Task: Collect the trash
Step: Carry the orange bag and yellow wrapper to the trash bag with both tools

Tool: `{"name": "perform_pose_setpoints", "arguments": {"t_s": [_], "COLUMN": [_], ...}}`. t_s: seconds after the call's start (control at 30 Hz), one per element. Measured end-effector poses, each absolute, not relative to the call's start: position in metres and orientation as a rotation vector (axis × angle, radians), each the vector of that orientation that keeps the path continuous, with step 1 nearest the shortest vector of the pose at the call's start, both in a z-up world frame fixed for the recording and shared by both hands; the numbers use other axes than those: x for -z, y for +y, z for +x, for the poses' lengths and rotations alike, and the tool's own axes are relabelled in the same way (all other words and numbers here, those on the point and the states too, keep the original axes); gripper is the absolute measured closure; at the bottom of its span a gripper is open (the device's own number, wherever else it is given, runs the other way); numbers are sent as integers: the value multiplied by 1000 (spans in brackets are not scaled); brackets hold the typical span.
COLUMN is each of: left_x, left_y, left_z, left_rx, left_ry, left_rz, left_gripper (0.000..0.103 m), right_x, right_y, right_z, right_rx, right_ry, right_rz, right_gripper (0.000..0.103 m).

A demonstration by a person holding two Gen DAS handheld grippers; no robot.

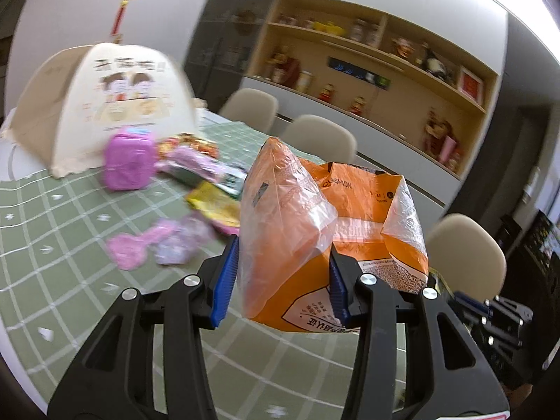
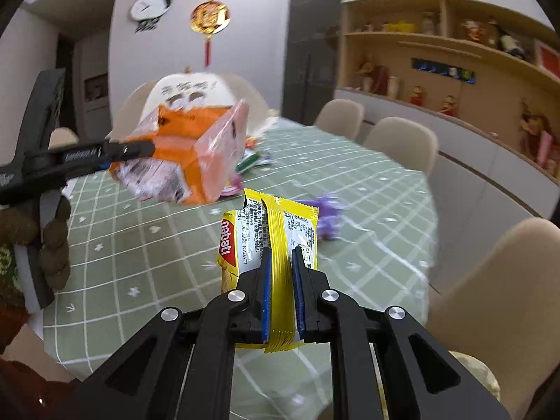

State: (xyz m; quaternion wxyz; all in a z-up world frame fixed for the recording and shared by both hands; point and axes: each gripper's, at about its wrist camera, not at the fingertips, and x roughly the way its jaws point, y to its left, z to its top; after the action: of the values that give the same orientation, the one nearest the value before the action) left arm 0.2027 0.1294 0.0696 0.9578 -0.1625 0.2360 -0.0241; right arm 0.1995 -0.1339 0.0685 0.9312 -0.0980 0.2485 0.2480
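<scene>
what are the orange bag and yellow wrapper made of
Orange bag: thin glossy plastic film, likely; it crinkles and its clear panels show through. Yellow wrapper: printed plastic or foil-lined film, probably; shiny, with ridged seal and torn top edge.

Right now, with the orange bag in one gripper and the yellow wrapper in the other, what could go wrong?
1. The left gripper holds the orange bag only at one side, so the thin plastic may slip out or the mouth may fold shut.
2. The right gripper pinches the yellow wrapper by a narrow strip; it could slide free before reaching the bag.
3. Other wrappers still lie on the table; the hanging bag might sweep them off.
</scene>
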Motion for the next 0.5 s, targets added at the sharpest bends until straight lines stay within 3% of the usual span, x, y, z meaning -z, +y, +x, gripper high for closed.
{"name": "perform_pose_setpoints", "arguments": {"t_s": [0.5], "left_x": [-44], "left_y": [-88], "left_z": [237], "left_rx": [411], "left_ry": [630], "left_rz": [-161], "left_gripper": [60], "right_x": [-68], "right_y": [-329], "right_z": [156], "right_rx": [-176], "right_ry": [479], "right_rz": [-52], "right_gripper": [91]}}
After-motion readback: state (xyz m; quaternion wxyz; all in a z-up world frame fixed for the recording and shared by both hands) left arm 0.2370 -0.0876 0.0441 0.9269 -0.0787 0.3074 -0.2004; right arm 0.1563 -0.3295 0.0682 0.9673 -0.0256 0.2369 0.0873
